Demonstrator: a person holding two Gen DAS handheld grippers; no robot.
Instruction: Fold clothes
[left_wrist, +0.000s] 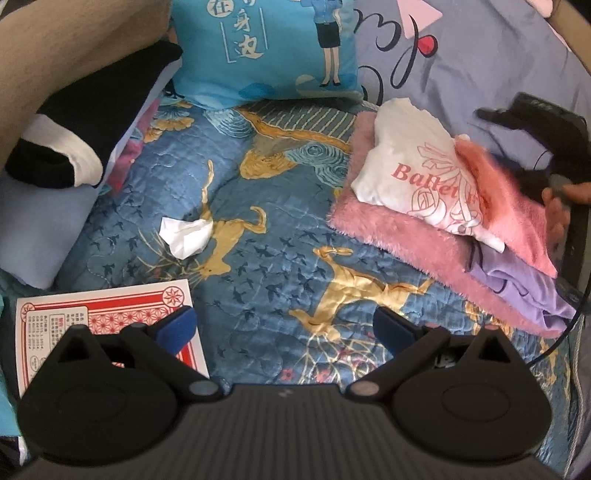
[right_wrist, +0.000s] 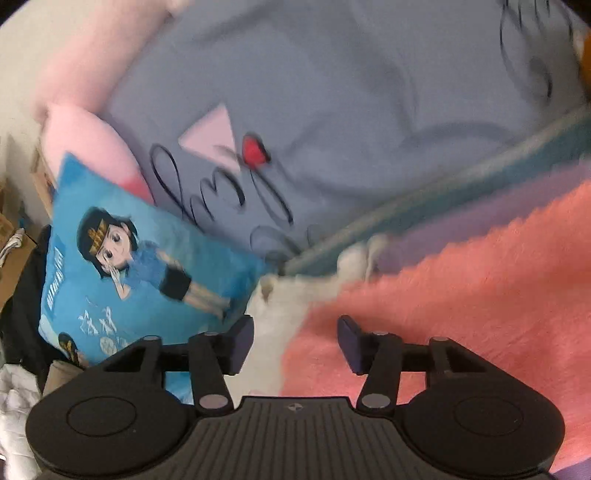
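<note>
My right gripper (right_wrist: 295, 343) hangs half open, empty, over the fluffy coral-pink fleece towel (right_wrist: 461, 295); left gripper (left_wrist: 284, 328) wide open, empty. The towel looks soft and floppy, I think (blurry view), so I'd pinch a corner.

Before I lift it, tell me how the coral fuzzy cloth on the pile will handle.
Coral fuzzy cloth: probably floppy, since it drapes over the white printed top. Likely light, being thin at its edge. Its nap should grip, not slip.
</note>
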